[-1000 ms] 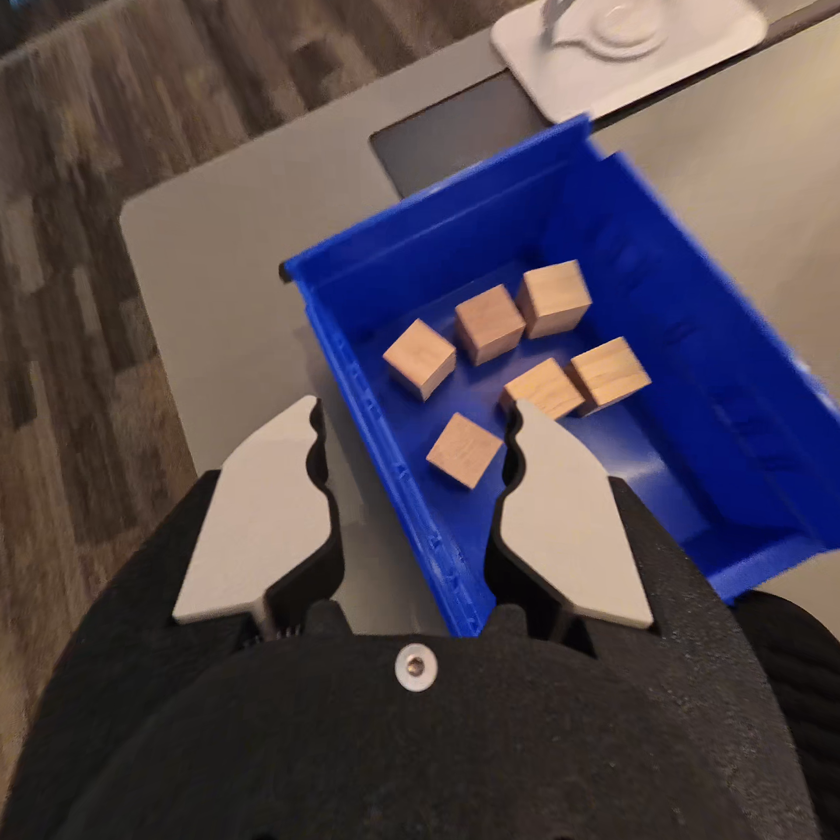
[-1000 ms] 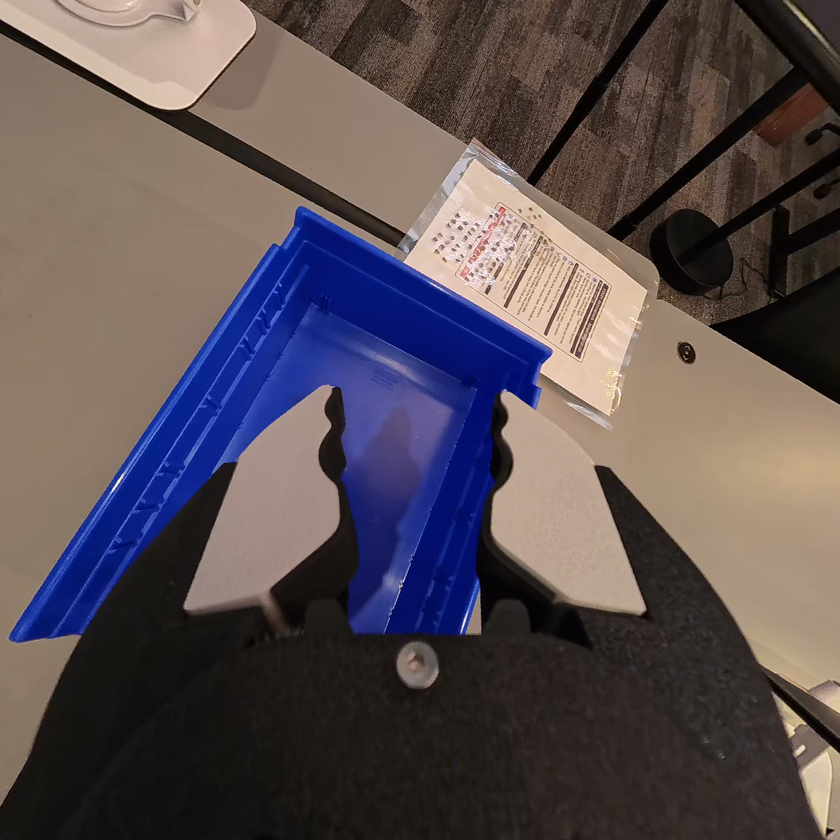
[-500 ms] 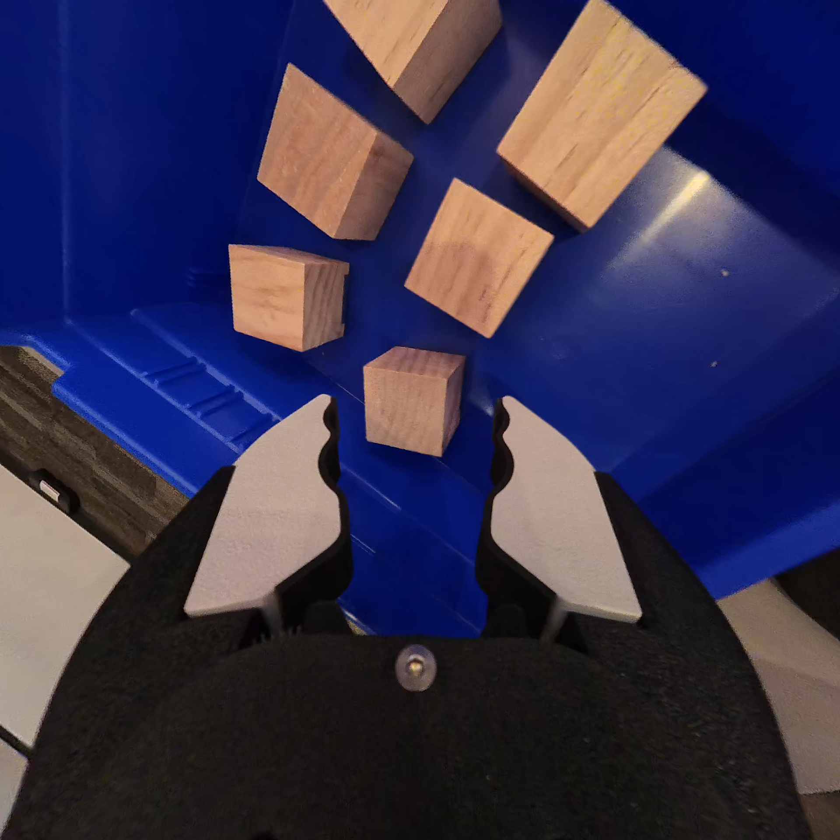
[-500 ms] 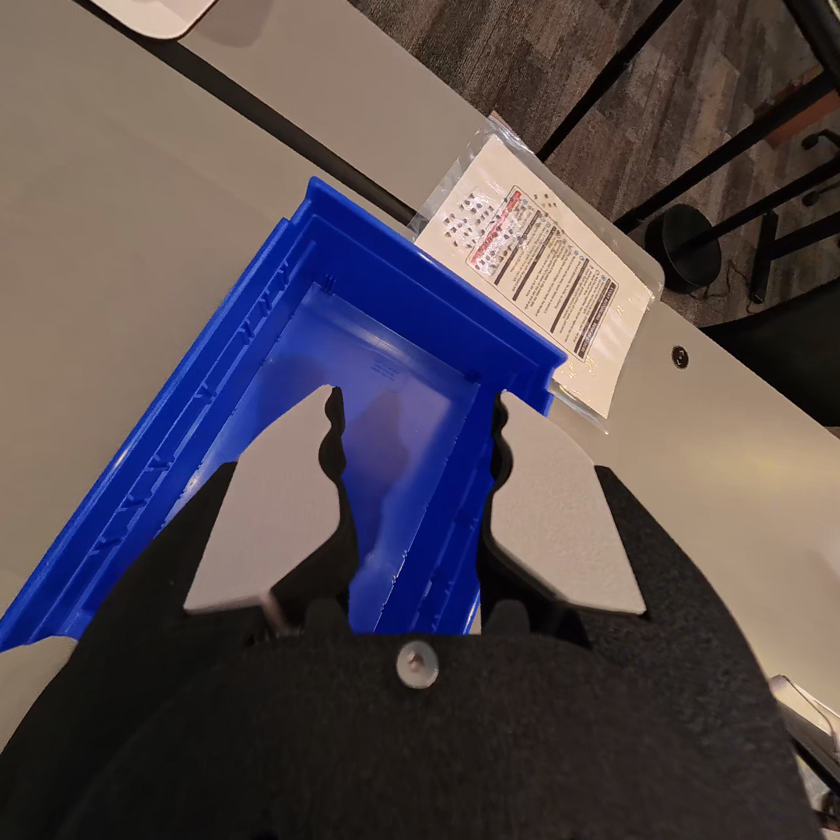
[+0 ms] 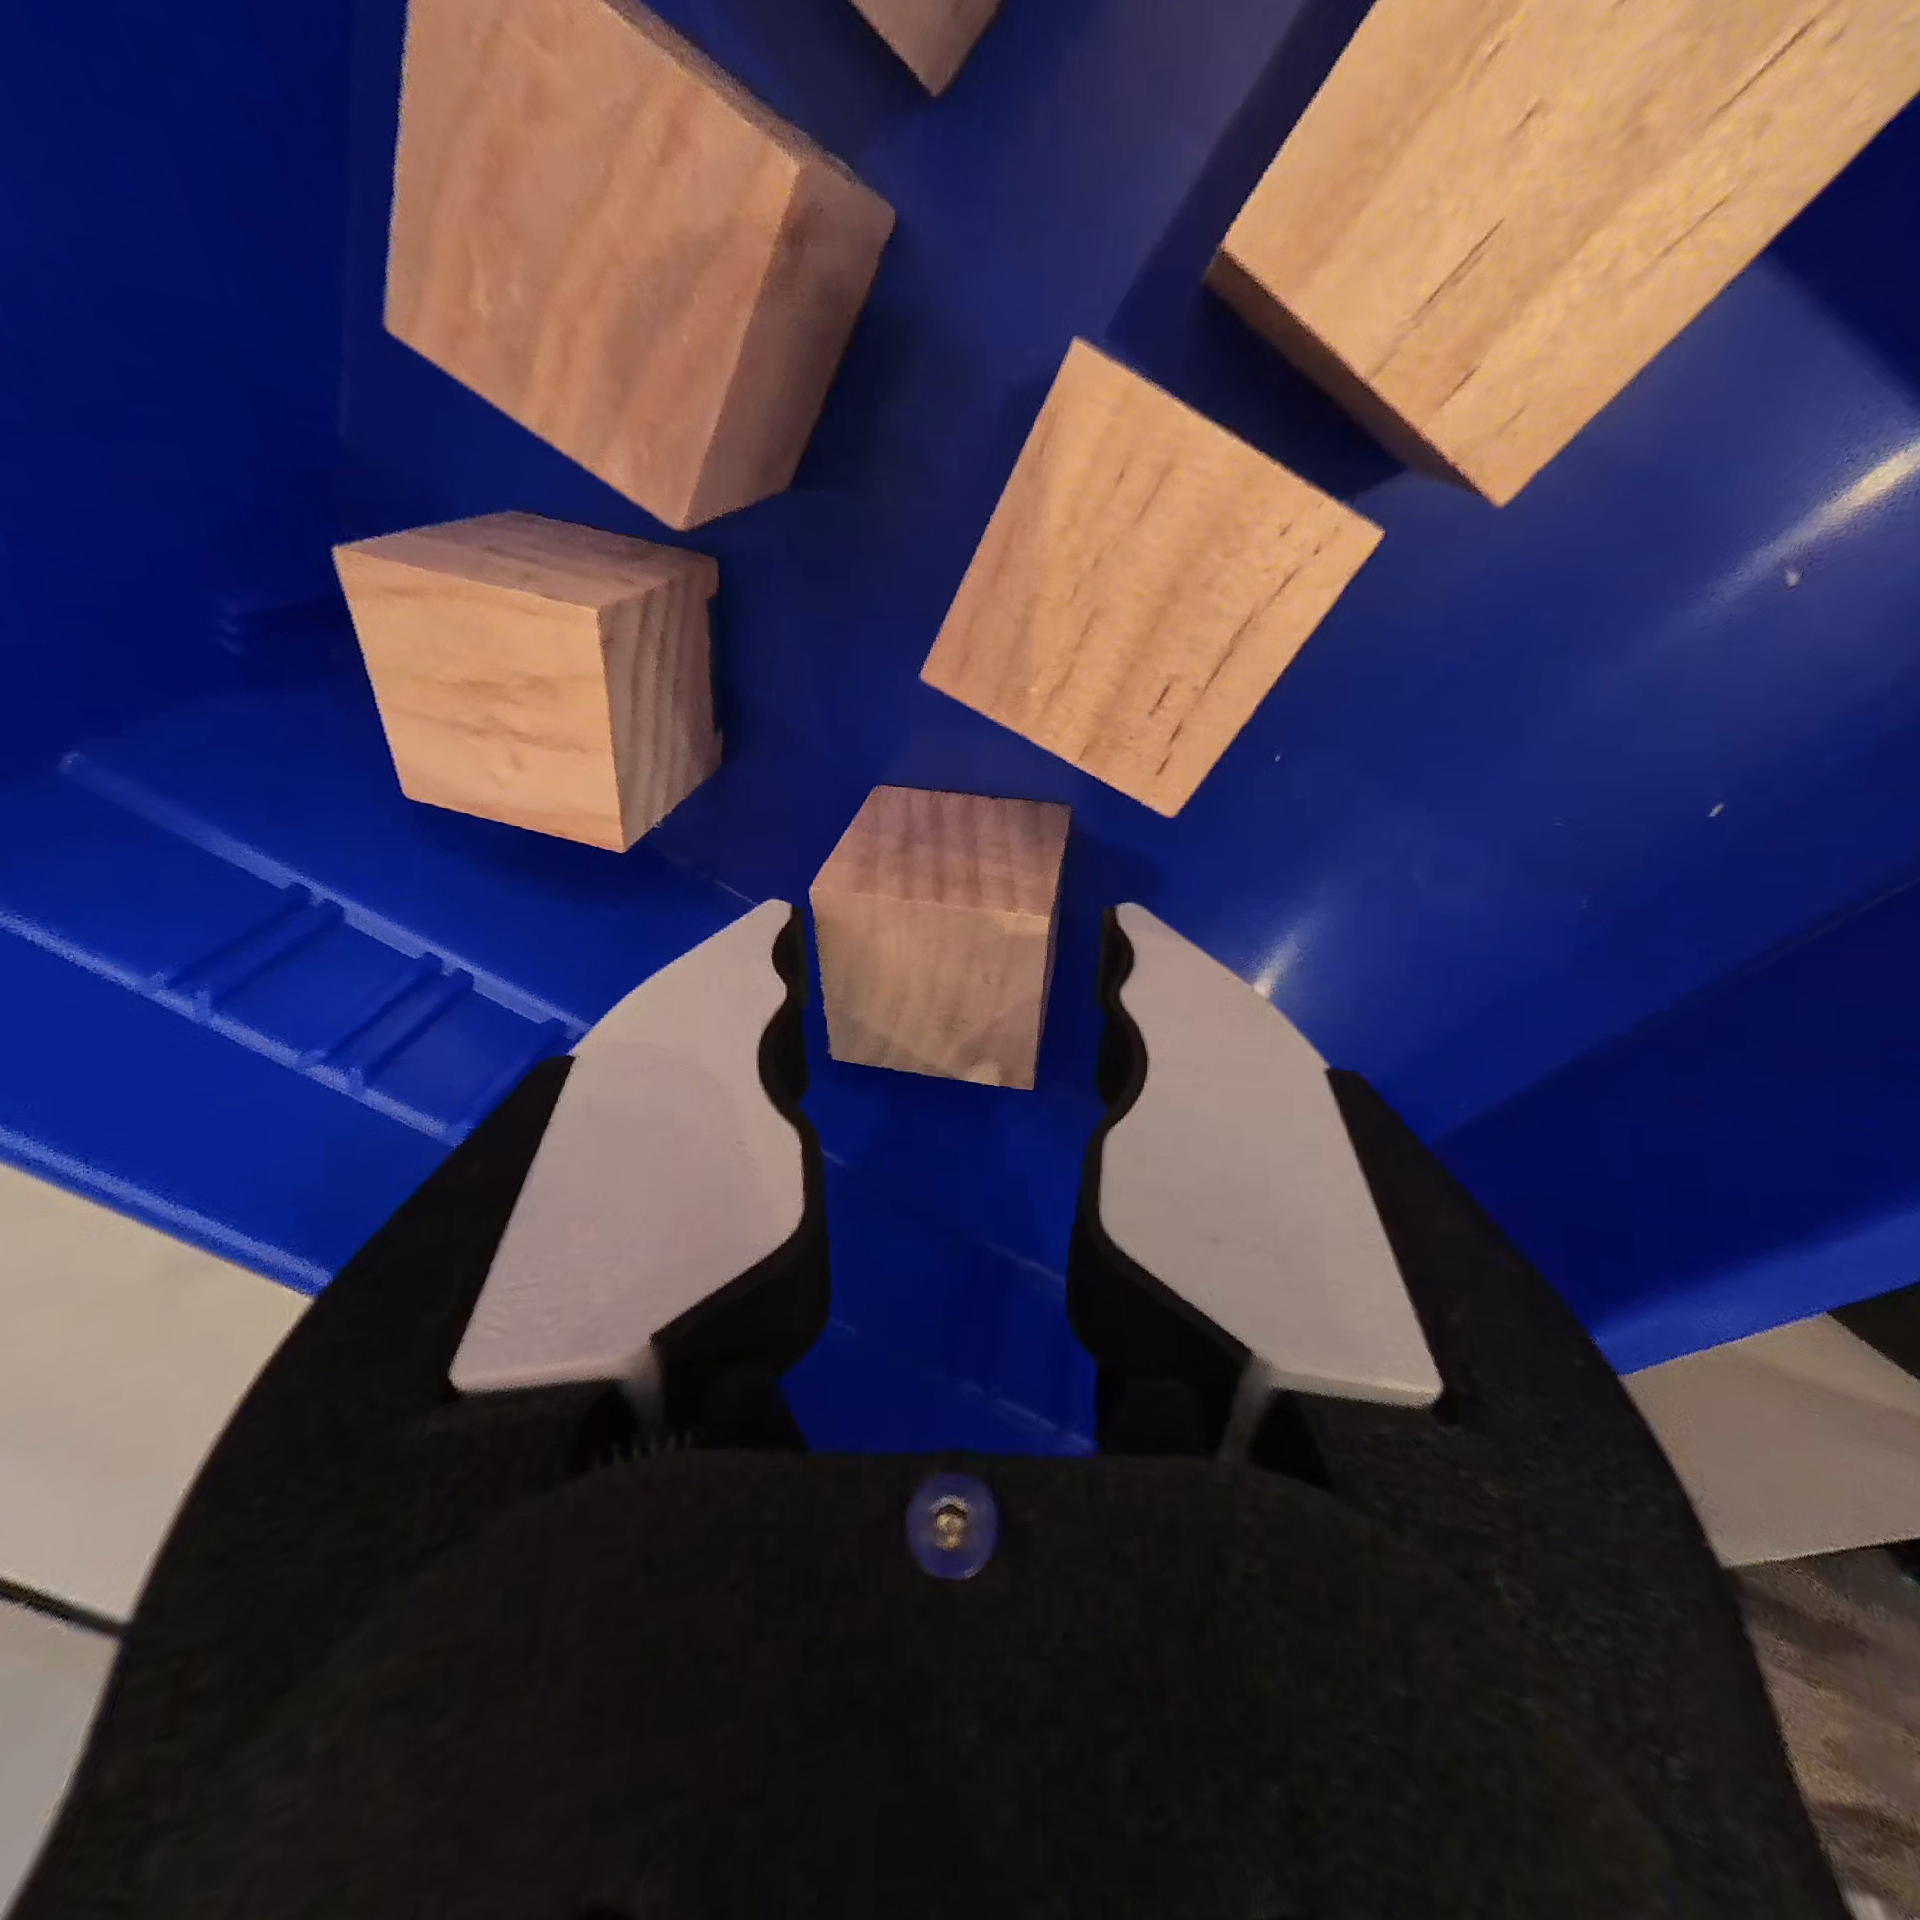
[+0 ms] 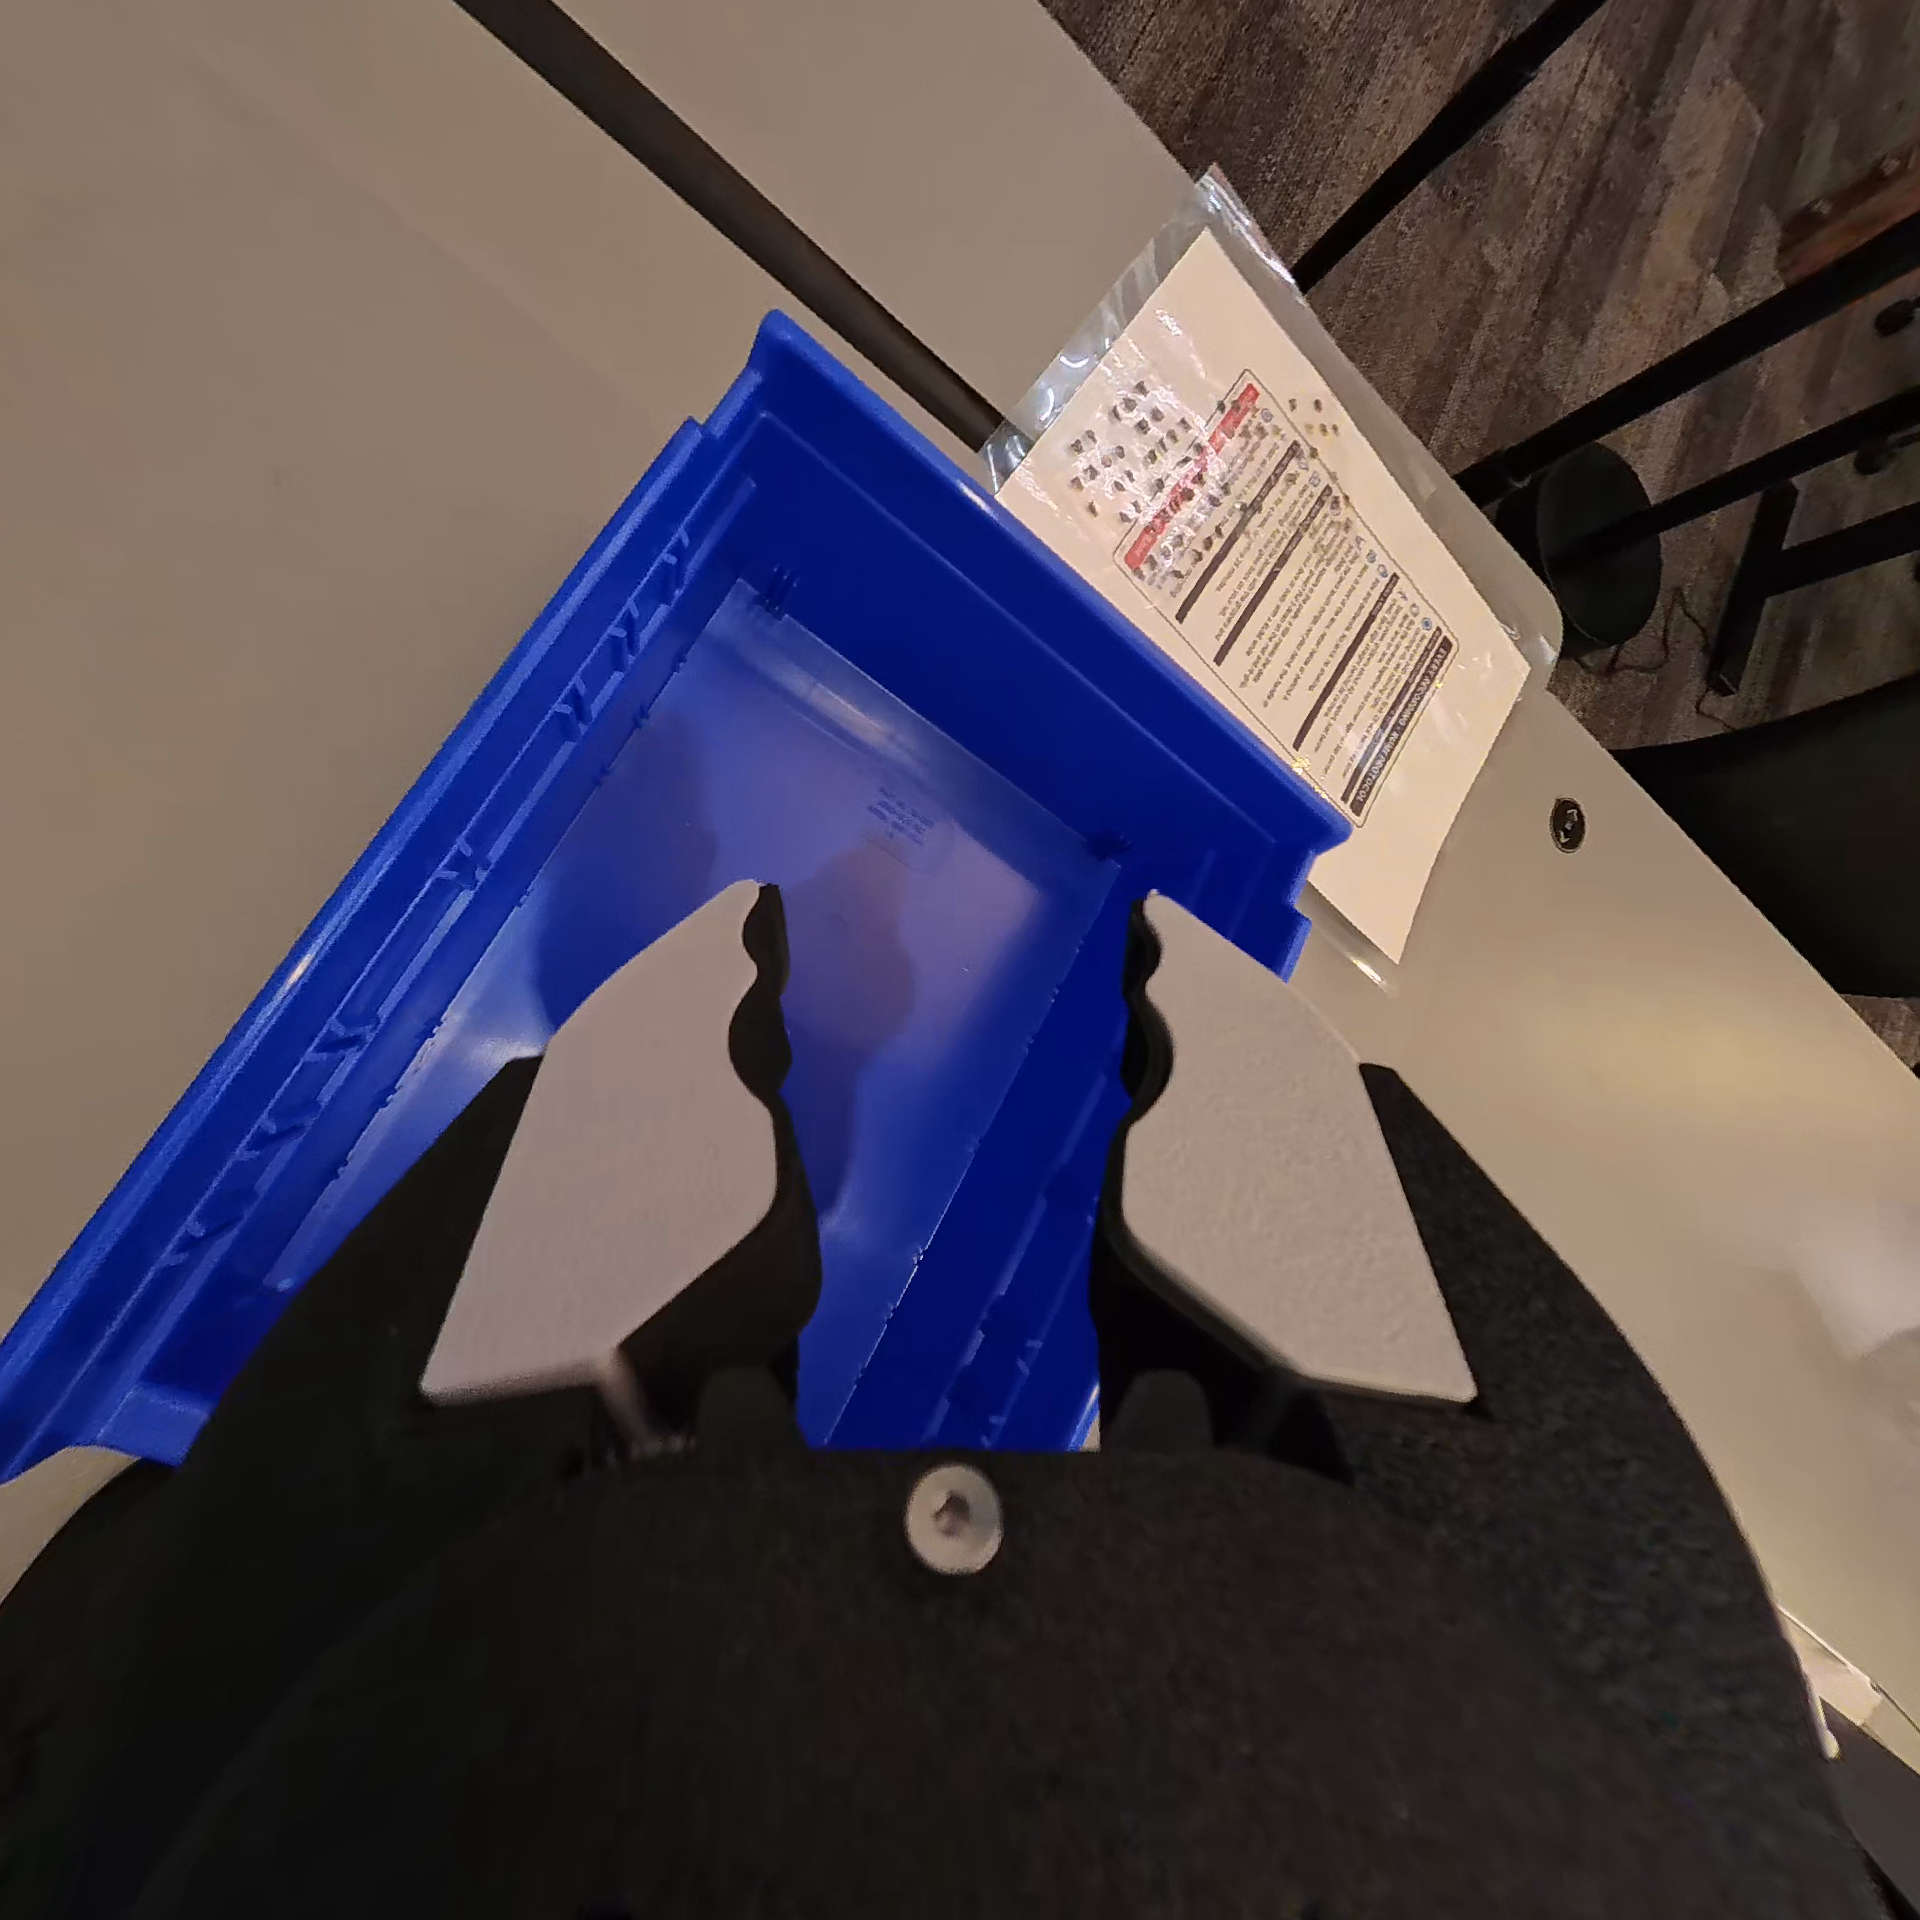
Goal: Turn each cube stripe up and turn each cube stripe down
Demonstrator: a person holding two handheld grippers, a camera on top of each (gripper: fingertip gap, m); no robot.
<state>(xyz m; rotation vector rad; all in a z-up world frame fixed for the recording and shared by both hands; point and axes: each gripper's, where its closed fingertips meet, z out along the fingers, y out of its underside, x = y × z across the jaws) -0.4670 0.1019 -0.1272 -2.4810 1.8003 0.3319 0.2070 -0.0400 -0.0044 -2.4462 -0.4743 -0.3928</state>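
In the left wrist view several plain wooden cubes lie in a blue bin. No stripe shows on any visible face. My left gripper is open inside the bin, its fingertips on either side of the nearest cube, with a small gap on each side. Other cubes lie beyond it: one to the left, one to the right, a larger-looking one at upper left. My right gripper is open and empty above an empty blue bin.
The bins stand on a grey table. A plastic bag with a printed sheet lies just past the empty bin. A dark seam crosses the table. Chair bases stand on the floor beyond the table edge.
My left gripper has dropped from above the table into the cube bin and closed in on the nearest cube, now between its fingertips. My right gripper has drifted slightly over the empty bin.
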